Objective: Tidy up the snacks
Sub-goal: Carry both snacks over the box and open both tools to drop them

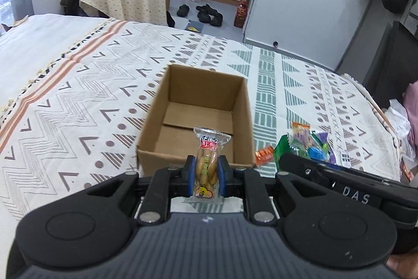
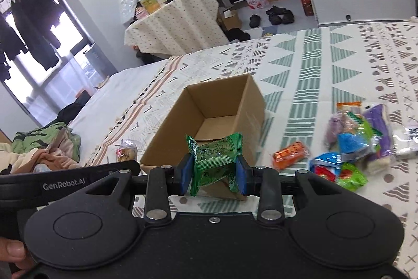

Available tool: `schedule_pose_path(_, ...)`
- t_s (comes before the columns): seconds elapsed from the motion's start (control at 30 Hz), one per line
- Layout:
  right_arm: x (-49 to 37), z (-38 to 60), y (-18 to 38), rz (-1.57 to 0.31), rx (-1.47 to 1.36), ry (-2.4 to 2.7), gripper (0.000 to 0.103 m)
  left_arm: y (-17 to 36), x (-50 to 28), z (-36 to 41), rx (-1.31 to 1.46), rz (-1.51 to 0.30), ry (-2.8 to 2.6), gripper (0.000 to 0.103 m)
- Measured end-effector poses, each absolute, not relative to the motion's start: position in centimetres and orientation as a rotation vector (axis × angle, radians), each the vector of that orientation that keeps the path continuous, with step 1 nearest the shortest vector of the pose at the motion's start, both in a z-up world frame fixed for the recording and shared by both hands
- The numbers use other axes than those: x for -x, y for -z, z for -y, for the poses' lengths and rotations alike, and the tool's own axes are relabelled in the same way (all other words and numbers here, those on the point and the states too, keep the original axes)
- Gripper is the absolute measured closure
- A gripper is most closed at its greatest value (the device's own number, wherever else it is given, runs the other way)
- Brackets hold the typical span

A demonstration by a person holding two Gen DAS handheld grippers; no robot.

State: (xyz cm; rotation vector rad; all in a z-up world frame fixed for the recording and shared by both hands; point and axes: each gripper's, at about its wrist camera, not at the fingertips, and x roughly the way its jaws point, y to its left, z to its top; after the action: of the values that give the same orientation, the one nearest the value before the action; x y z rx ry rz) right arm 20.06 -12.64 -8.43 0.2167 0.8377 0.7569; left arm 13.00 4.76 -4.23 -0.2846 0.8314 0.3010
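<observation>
Through my left camera, my left gripper (image 1: 205, 171) is closed narrow on a clear snack pack (image 1: 207, 161), its blue pads (image 1: 190, 173) pressing both sides. The pack stands upright between them, with a red label near the top and a small yellow cartoon figure at the bottom. It hangs just in front of the near wall of the open box (image 1: 196, 161), which sits on the patterned bedspread (image 1: 78, 101); the box floor that I can see is bare cardboard. To the right of the box lies an orange pack (image 1: 263, 154), and beyond it a pile of snacks (image 1: 309, 141) in green, blue and purple wrappers. My right gripper's black arm (image 1: 339, 174) crosses the lower right corner.

Through my right camera, my right gripper (image 2: 214, 171) is clamped on a green pack (image 2: 215, 161), crumpled between the blue pads (image 2: 241, 174). It hangs over the near edge of the same box (image 2: 250, 98). The orange pack (image 2: 290, 154) lies on the bedspread (image 2: 339, 56) to the right of the box, with the snack pile (image 2: 358, 140) further right. My left gripper's arm (image 2: 65, 181) reaches in from the left, and the clear pack (image 2: 128, 151) shows blurred above it, left of the box.
</observation>
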Motion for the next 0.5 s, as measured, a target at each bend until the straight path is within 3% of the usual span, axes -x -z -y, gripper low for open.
schedule_pose_path(0.5, -21.8, 9.4, 9.1, -0.834, -0.242, -0.781, 0.069, 4.8, -14.7, -10.0, 0.352, -0.824, -0.365, 0.086)
